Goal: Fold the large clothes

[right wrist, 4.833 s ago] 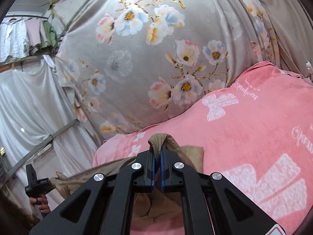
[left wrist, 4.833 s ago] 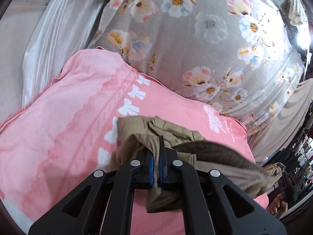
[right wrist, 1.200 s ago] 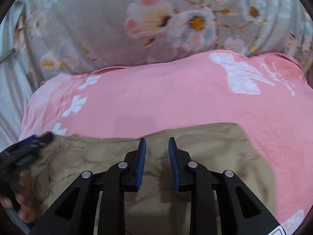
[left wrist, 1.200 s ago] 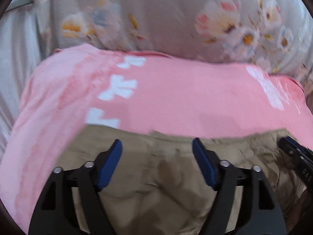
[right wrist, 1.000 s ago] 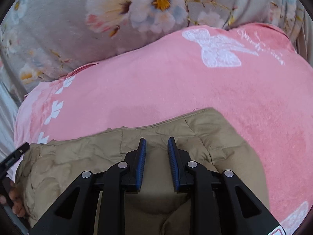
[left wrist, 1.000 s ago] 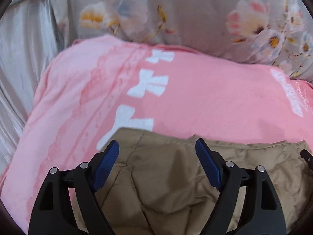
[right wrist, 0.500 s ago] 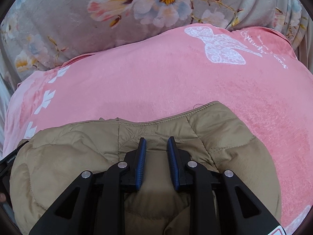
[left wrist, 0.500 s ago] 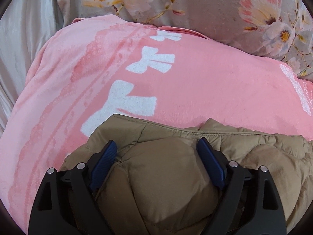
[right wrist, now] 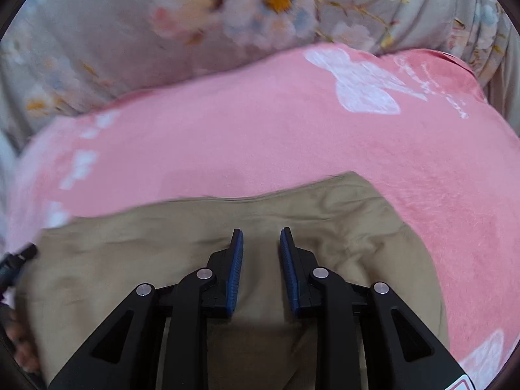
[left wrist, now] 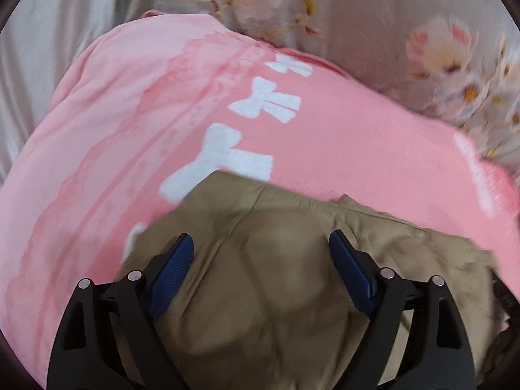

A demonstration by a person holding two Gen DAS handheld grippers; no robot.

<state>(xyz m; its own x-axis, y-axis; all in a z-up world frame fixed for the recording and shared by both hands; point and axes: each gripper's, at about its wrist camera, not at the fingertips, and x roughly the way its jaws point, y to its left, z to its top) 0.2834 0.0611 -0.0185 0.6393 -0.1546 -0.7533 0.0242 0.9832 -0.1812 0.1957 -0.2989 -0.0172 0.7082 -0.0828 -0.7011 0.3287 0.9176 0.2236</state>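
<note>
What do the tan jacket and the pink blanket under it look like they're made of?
Tan jacket: apparently thin woven synthetic over padding; matte, with puffy stitched panels. Pink blanket: looks like soft fleece or plush; fuzzy, napped surface with white bow prints. Both are guesses from appearance.

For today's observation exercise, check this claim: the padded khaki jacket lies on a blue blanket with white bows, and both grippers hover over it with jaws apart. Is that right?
Not quite. The blanket with white bows is pink, not blue, as the left wrist view shows. The padded khaki jacket does lie on it, with the left gripper and right gripper above it, jaws apart.
</note>
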